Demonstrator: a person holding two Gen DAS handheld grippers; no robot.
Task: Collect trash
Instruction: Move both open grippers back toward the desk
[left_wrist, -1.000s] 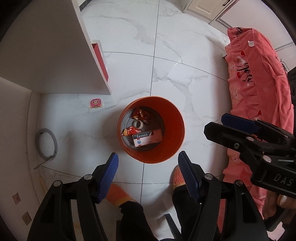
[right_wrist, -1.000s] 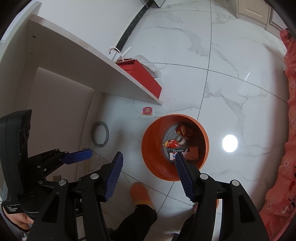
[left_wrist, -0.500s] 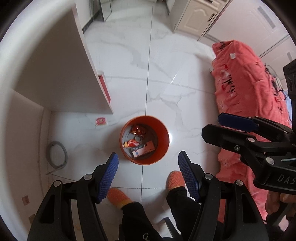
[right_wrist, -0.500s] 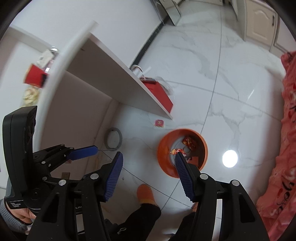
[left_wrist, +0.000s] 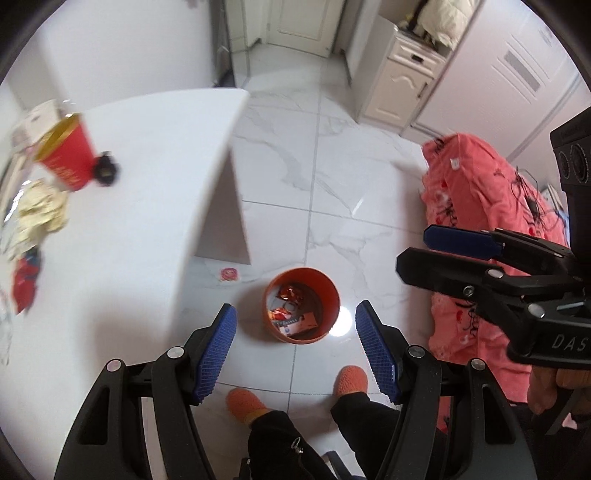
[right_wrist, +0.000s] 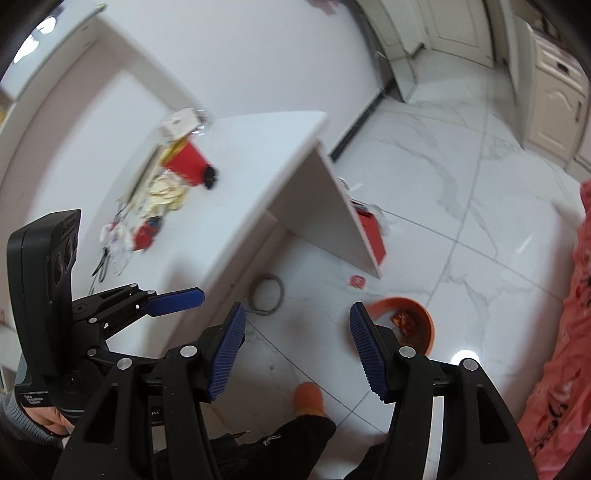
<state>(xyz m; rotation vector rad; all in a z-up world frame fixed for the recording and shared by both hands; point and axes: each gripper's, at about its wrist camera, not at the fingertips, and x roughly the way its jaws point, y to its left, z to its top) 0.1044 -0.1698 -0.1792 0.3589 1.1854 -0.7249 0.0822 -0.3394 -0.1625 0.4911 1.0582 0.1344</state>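
White table (left_wrist: 155, 155): red carton (left_wrist: 66, 158), crumpled wrappers (left_wrist: 37, 206).

Glossy marble floor (left_wrist: 332, 177), plastic bin (left_wrist: 301, 334).

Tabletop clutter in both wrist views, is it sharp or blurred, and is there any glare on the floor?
Left wrist view: the red box and wrappers on the table are motion-smeared, while the tongs stay crisp; glare spot beside the orange bin. Right wrist view: the same clutter is blurred, with glare near the bin.

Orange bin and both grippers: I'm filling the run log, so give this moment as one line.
left gripper: open, empty | right gripper: open, empty | orange bin: on floor, holds wrappers | table: litter remains
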